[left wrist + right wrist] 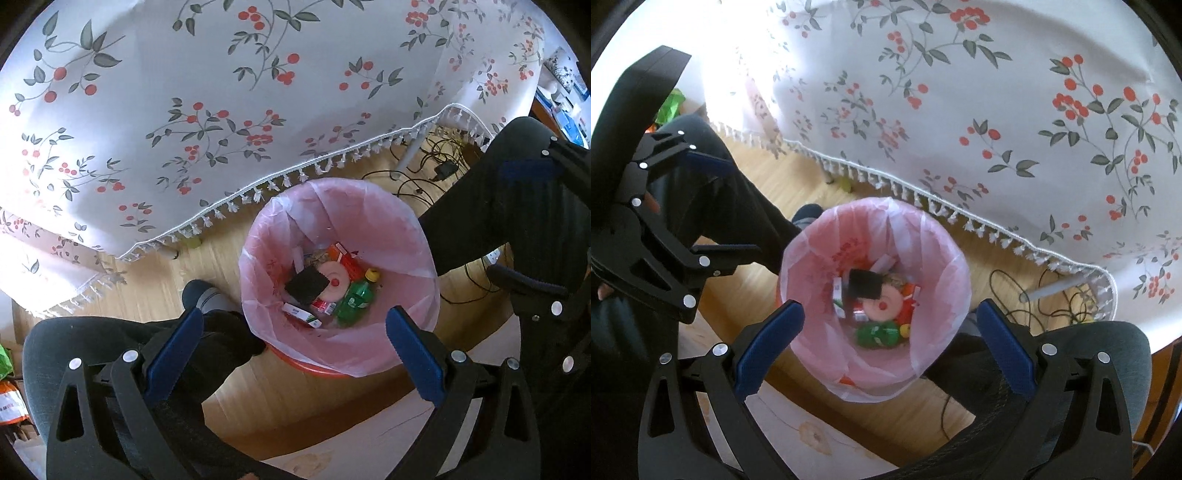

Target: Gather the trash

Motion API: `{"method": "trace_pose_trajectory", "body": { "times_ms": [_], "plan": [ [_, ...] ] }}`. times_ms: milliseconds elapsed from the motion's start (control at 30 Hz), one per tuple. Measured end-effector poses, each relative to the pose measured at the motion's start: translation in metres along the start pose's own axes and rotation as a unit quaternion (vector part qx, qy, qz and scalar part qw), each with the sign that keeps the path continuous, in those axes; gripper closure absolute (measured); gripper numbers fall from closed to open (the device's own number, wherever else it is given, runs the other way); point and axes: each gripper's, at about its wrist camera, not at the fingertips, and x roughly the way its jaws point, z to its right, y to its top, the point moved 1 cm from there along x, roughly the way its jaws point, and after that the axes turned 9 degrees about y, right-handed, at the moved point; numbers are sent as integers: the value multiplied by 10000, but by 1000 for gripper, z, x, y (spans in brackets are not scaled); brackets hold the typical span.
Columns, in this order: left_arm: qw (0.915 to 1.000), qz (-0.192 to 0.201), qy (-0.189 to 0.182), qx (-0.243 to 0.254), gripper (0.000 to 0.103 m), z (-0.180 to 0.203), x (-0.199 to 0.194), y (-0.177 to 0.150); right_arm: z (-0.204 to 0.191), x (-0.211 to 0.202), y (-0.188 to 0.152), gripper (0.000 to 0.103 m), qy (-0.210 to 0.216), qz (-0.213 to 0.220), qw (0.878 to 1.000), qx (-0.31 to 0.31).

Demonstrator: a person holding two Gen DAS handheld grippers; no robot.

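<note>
Both grippers hang over the pink-lined bin (pixel 340 273), which stands on the wooden floor just beside the fringed edge of the flowered tablecloth (pixel 221 110). The left gripper (pixel 295 354) has its jaws spread wide with nothing between them, and the right gripper (pixel 891 347) is likewise wide and empty.

From left to right in the left wrist view, the trash lies at the bottom of the liner:
- A flat white carton (pixel 302 314), light and crushable.
- A black square pad (pixel 306 285), probably soft foam, lying flat on top.
- A pink round disc (pixel 334 280).
- A green plastic bottle (pixel 354 301), lying on its side.

The bottle's long axis runs up and right, with the yellow cap (pixel 373 275) pointing towards the bin wall. It looks light but smooth and round, so it is best taken across the body near the neck
</note>
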Motion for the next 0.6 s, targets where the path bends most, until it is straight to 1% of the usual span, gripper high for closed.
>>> {"method": "trace_pose_trajectory", "body": {
  "times_ms": [200, 600],
  "plan": [
    [10000, -70, 0, 32, 5, 1, 2, 1, -3, 4, 0, 6, 18, -101, 9999, -55],
    [9999, -116, -11, -5, 5, -2, 5, 0, -3, 6, -1, 6, 44, -161, 9998, -55]
  ]
}}
